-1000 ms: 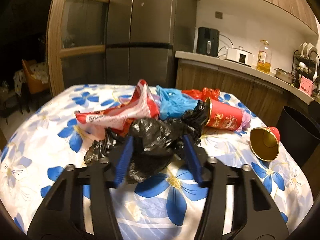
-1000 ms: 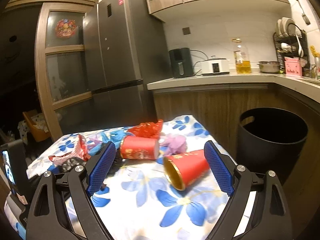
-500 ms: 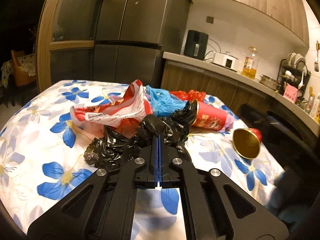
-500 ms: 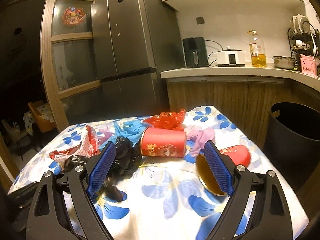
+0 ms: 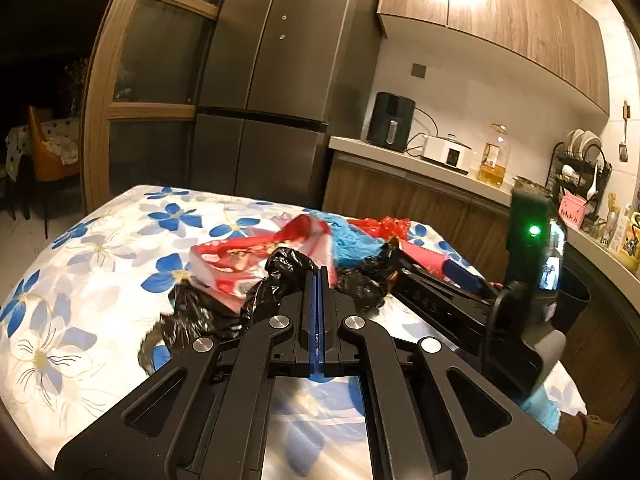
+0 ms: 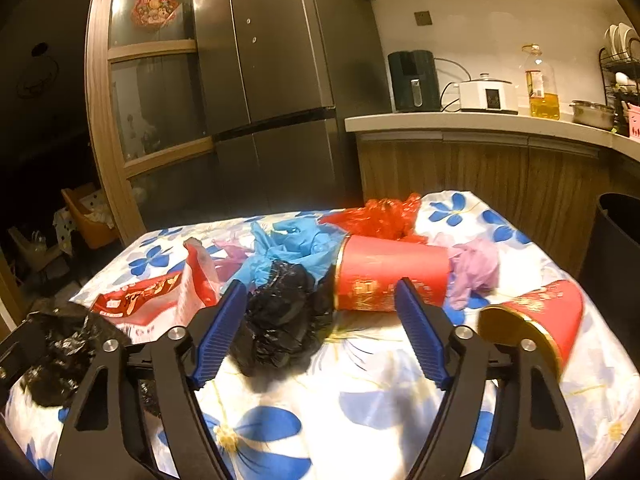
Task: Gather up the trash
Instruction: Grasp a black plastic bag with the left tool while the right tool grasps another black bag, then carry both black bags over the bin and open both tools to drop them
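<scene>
1. Where a second ago spread wide around it, left tongs (image 5: 318,280) now pinched together on a fold of the crumpled black plastic bag (image 5: 280,280), thin film bunched and glossy, lying near the middle of the table (image 5: 80,280) under its white cloth printed with blue flowers.
2. Meaning for the task, as a judgement: first piece of trash secured, ready for lifting toward the black round bin (image 6: 616,240) off the table's right edge.
3. Right tongs (image 6: 320,320) spread apart, holding nothing, now swung in over the pile from the table's right side.
4. Red paper cup with gold rim (image 6: 390,274) on its side, stiff and smooth; second cup (image 6: 536,320) toward the right edge.
5. Soft, limp blue bag (image 6: 288,246), crinkly red film (image 6: 380,216), flat red-and-white wrapper (image 6: 152,296) alongside.
</scene>
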`<action>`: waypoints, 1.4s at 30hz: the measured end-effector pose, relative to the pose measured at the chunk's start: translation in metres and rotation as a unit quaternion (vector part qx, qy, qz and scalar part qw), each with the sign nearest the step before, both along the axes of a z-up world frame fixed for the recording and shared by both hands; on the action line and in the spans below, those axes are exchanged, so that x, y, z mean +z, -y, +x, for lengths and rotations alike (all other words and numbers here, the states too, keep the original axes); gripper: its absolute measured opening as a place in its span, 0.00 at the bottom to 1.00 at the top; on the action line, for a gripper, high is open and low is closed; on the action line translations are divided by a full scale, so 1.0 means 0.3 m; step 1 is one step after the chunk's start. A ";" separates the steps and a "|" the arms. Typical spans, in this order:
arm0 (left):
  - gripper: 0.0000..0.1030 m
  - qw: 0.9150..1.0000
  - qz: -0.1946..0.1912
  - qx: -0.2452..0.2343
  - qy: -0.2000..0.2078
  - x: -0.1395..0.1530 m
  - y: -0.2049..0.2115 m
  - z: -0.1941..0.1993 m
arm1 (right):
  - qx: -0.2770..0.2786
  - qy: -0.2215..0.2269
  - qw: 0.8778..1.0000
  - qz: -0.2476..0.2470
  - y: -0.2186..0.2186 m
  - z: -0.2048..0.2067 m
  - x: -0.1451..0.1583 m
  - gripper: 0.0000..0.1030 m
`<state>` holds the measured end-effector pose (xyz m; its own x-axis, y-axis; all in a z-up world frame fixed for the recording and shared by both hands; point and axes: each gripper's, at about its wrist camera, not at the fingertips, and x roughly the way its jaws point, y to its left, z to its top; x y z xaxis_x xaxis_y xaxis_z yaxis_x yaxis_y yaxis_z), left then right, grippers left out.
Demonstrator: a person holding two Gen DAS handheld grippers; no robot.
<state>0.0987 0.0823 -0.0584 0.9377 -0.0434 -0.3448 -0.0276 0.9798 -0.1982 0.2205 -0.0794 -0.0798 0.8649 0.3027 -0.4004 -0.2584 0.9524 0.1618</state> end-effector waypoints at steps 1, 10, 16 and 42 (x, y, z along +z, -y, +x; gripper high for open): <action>0.00 1.000 0.000 0.001 0.000 -0.001 -0.005 0.001 | 0.002 -0.002 1.000 -0.002 -0.011 0.008 -0.004 0.69; 0.00 1.000 0.001 -0.003 0.000 0.001 -0.013 -0.006 | 0.027 -0.033 0.999 -0.005 -0.049 0.057 -0.034 0.19; 0.00 1.000 -0.001 -0.003 0.004 0.019 -0.005 -0.020 | 0.038 -0.032 0.999 0.005 -0.013 0.005 -0.007 0.08; 0.00 0.998 0.031 -0.043 0.035 0.118 0.250 -0.096 | 0.004 0.050 0.997 0.059 0.375 -0.306 0.183 0.07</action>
